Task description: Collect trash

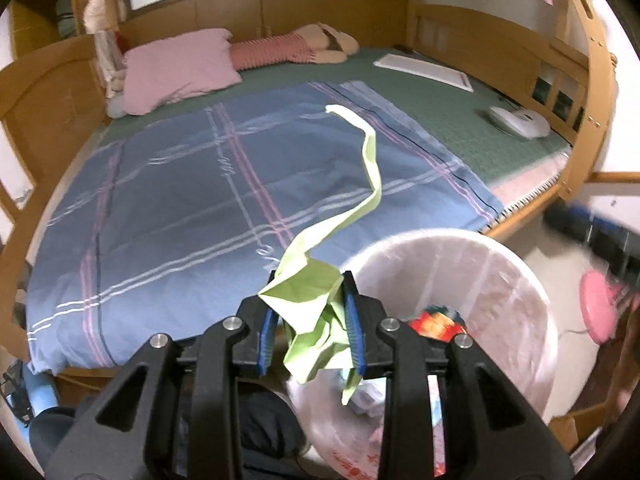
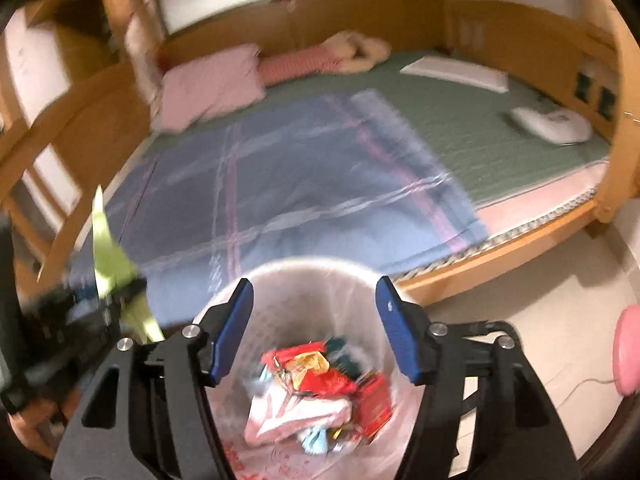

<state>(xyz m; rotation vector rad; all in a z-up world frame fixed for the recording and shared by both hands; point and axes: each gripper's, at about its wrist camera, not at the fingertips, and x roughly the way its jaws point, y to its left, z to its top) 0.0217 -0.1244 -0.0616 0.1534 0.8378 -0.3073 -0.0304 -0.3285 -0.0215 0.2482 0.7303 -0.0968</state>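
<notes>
My left gripper (image 1: 312, 320) is shut on a crumpled light-green paper (image 1: 316, 308) whose long strip curls up over the bed. It hangs just left of the white bag-lined trash bin (image 1: 520, 280). In the right wrist view that same green paper (image 2: 108, 256) and the left gripper (image 2: 100, 300) show blurred at the left edge. My right gripper (image 2: 316, 320) is open directly above the trash bin (image 2: 280, 276), nothing between its blue pads (image 2: 234, 332). Red and gold wrappers (image 2: 320, 380) and other scraps lie inside the bin.
A wooden-framed bed (image 1: 532, 220) with a blue plaid blanket (image 1: 200, 208), pink pillow (image 1: 180, 68), flat white board (image 1: 424, 68) and a white device (image 1: 520, 120) fills the background. A pink round object (image 2: 628, 356) with a cable sits on the pale floor to the right.
</notes>
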